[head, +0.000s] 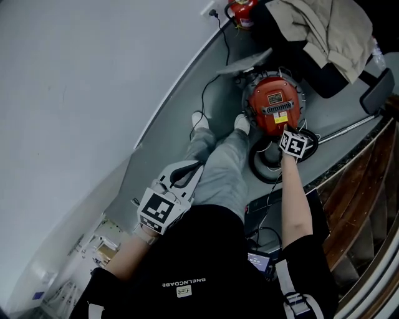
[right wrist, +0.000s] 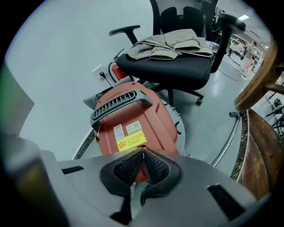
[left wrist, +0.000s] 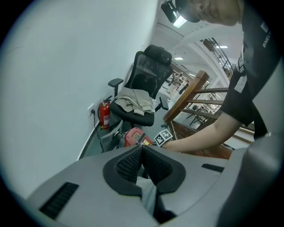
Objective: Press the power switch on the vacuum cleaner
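Note:
The red vacuum cleaner point(head: 273, 103) stands on the grey floor, with a grey grille handle point(right wrist: 120, 103) and a yellow label point(right wrist: 131, 140) on its top. My right gripper point(right wrist: 143, 153) is shut with nothing between its jaws, and its tips sit right at the near edge of the red body point(right wrist: 146, 119), just below the label. In the head view its marker cube point(head: 293, 144) hovers at the vacuum's near right side. My left gripper point(left wrist: 142, 148) is shut and empty, held back by the person's left leg point(head: 215, 165). No switch can be made out.
A black office chair point(right wrist: 177, 62) draped with beige clothing point(head: 324, 28) stands just behind the vacuum. A red fire extinguisher point(head: 242, 12) is by the white wall. A black hose point(head: 265, 168) and a metal tube point(head: 349, 128) lie on the floor. A wooden railing point(head: 368, 187) runs along the right.

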Motion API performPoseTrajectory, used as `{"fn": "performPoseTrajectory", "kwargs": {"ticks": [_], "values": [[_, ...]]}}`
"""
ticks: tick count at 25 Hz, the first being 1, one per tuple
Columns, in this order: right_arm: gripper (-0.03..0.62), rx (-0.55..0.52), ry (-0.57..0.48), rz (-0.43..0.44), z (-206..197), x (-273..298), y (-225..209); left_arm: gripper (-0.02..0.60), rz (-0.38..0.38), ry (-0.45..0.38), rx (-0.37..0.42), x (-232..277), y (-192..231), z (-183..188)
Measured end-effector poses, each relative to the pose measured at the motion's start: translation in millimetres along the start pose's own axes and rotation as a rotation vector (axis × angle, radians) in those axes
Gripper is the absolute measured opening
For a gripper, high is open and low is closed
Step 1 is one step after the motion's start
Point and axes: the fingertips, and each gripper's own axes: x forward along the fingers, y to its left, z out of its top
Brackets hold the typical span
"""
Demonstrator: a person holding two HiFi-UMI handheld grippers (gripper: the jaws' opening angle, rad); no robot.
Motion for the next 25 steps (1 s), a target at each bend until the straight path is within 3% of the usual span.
{"fn": "performPoseTrajectory", "kwargs": {"ticks": [12,25], "values": [[0.029,-0.001,0.012,0.035,-0.4,4.4,-0.9,0.015,0.010,-0.001,-0.012,4.5,-1.1,5.5],[0.029,0.042,0.005,-0.004,-0.2,-1.6,1.1,0.015,0.009,-0.023,-0.023,-6.7,0.5,2.1]]}}
